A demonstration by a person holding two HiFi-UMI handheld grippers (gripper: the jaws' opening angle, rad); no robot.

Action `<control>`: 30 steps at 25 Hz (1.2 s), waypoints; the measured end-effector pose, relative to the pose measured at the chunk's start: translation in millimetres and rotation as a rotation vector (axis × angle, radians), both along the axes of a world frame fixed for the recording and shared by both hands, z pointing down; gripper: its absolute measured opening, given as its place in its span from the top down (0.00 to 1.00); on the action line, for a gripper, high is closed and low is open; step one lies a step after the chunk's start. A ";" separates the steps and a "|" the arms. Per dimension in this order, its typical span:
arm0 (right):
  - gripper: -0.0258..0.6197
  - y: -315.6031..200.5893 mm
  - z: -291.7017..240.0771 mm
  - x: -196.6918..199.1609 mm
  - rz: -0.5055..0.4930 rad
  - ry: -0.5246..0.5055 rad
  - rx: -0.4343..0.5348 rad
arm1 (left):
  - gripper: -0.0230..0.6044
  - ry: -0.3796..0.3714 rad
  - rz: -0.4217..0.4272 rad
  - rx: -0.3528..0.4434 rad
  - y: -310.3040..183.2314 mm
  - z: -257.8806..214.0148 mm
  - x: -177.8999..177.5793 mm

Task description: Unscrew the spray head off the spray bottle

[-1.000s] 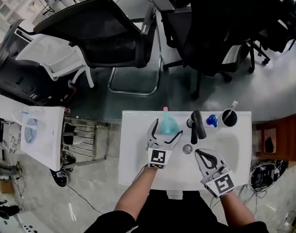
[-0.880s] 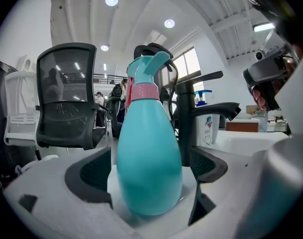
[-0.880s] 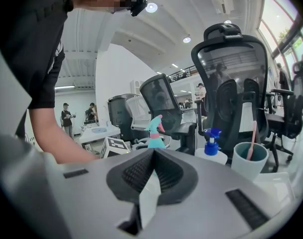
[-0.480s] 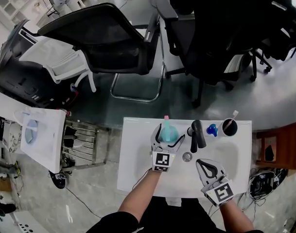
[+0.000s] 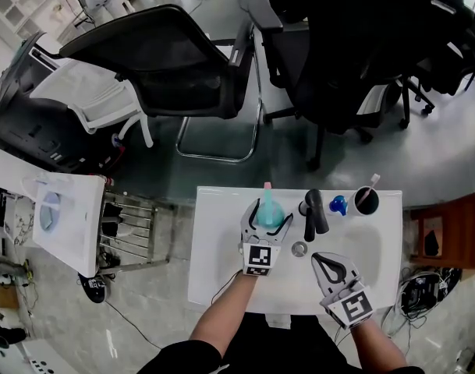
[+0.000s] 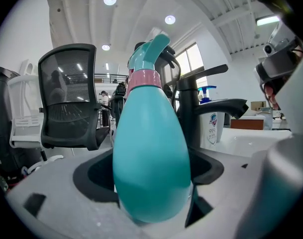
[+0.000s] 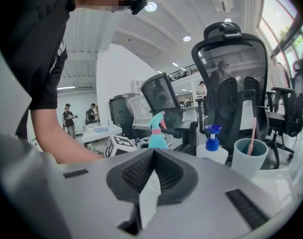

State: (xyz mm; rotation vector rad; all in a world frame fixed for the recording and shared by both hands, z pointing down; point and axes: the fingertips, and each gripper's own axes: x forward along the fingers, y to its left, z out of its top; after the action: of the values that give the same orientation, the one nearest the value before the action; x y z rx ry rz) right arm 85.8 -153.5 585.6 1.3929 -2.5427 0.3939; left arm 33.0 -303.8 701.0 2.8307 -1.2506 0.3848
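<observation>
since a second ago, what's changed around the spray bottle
The left tool moved forward around the teal spray bottle, whose body now stands between its jaws. They have just been closing, though whether they press on it yet isn't clear. The bottle stayed upright beside the black faucet, spray head on. The right tool stayed shut, empty and in place.

The spray bottle (image 6: 149,158) is showing smooth, glossy teal plastic — the faucet (image 6: 216,107) is looking matt black, the washbasin (image 5: 214,271) gleaming white.

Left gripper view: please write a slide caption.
Left gripper jaws, just closing, on the teal bottle; black faucet behind.
</observation>
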 end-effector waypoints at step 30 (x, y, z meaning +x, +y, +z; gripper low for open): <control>0.83 4.0 -115.9 -78.7 -0.172 -0.104 0.225 | 0.29 0.022 0.189 0.083 90.9 -149.8 -40.9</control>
State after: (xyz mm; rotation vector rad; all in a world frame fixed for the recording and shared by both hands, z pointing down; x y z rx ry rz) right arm 7.1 -149.5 469.7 1.2373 -2.8393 0.1578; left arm -7.9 -212.9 551.2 3.0246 -1.0218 0.3116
